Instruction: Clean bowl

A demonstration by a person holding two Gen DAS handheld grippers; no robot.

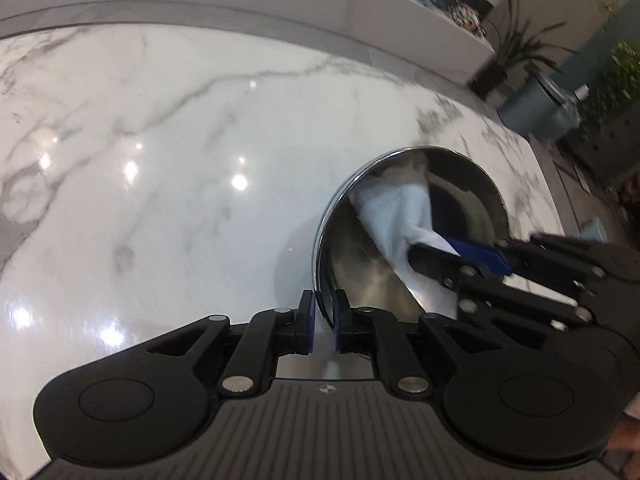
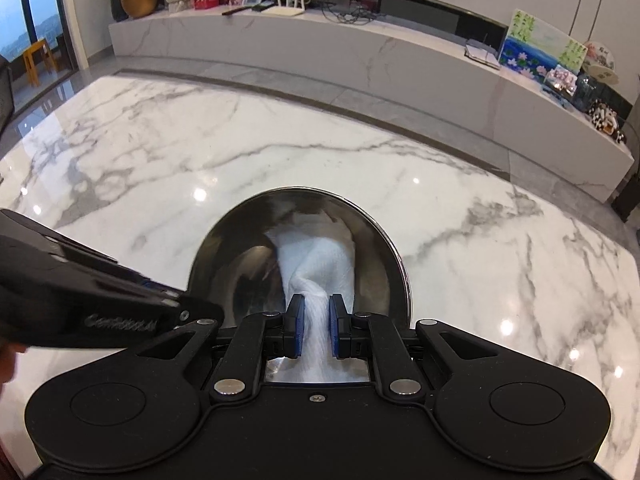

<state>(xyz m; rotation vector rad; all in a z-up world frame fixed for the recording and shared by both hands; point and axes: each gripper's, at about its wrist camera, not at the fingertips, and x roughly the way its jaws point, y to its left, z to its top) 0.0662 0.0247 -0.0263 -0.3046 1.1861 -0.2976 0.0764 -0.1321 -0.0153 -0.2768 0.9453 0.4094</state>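
While the left gripper [image 1: 324,322] pinched the bowl [image 1: 472,184] rim, the right gripper [image 2: 317,328], clamping the cloth [image 2: 316,264], risked tipping it.

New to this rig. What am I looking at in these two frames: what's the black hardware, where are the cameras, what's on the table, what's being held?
There is no robot here. A person holds a two-finger gripper in each hand, and each gripper carries a fisheye camera that looks forward along its fingers, which is why the pictures bulge.

In the left wrist view, the left gripper fills the bottom, with its blue pads closed on the near rim of a shiny metal bowl. The right gripper reaches in from the right.

In the right wrist view, the right gripper is shut on a white cloth that hangs down into the bowl. The left gripper's black body enters from the left.

The bowl sits on a white marble table, and the cloth is wiping its inside.
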